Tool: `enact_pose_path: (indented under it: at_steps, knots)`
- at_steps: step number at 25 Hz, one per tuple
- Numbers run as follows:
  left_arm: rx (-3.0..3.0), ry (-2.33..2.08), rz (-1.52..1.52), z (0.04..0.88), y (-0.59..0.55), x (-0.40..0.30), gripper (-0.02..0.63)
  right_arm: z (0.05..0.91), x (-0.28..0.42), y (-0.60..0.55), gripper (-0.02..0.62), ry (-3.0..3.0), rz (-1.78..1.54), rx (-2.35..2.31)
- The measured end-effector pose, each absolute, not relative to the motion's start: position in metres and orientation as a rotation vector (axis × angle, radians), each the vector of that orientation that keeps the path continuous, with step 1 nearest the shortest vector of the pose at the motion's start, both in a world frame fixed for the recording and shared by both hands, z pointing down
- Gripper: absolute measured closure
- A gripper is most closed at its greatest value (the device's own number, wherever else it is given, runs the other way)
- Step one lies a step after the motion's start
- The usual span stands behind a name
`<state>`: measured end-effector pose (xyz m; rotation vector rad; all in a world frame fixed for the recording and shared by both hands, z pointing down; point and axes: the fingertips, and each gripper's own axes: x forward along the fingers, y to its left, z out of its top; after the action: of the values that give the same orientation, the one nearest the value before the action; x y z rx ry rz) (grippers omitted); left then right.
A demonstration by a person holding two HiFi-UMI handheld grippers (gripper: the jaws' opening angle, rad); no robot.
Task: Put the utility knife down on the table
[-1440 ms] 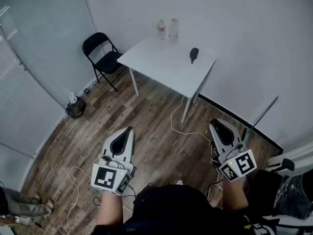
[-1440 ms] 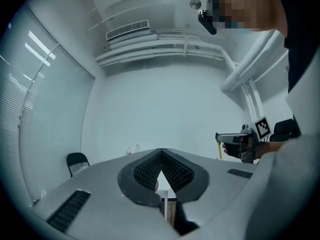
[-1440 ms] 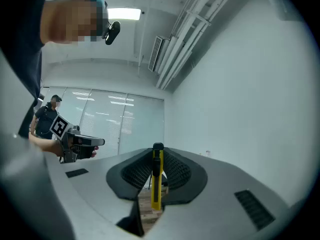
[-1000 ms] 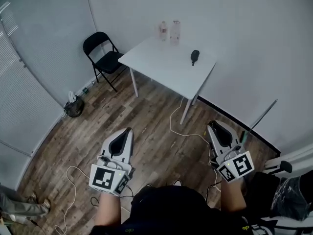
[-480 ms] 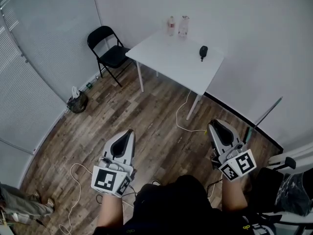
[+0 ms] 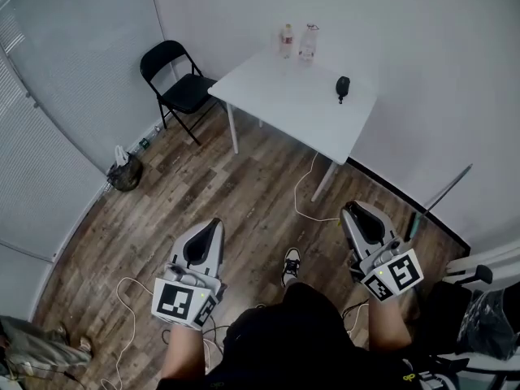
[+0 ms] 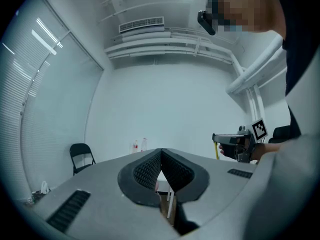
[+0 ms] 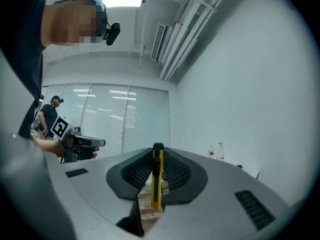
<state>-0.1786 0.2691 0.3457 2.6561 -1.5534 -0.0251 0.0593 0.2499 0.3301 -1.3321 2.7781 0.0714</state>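
While R gripper (image 8: pixel 158 153) clamps utility knife (image 8: pixel 156 186), L gripper (image 7: pixel 161 155) closed empty, white table (image 6: pixel 284 96) sits on wood floor (image 6: pixel 236 201).

Pale grey, wedge-shaped left gripper (image 6: pixel 213 224) and right gripper (image 6: pixel 351 211), each with black ribbed pads (image 7: pixel 147 171) and a white cube (image 6: pixel 180 299) bearing black square markers. Person wears a dark top (image 6: pixel 301 340) and black-and-white shoe (image 6: pixel 290 264).
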Motion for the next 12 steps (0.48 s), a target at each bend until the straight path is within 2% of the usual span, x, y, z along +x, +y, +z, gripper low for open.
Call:
enact_pose_path:
  at_steps: [12]
  knots:
    - [2.655, -1.562, 0.047, 0.339, 0.107, -0.136, 0.588, 0.332, 0.101, 0.078, 0.518, 2.747, 0.020, -1.290]
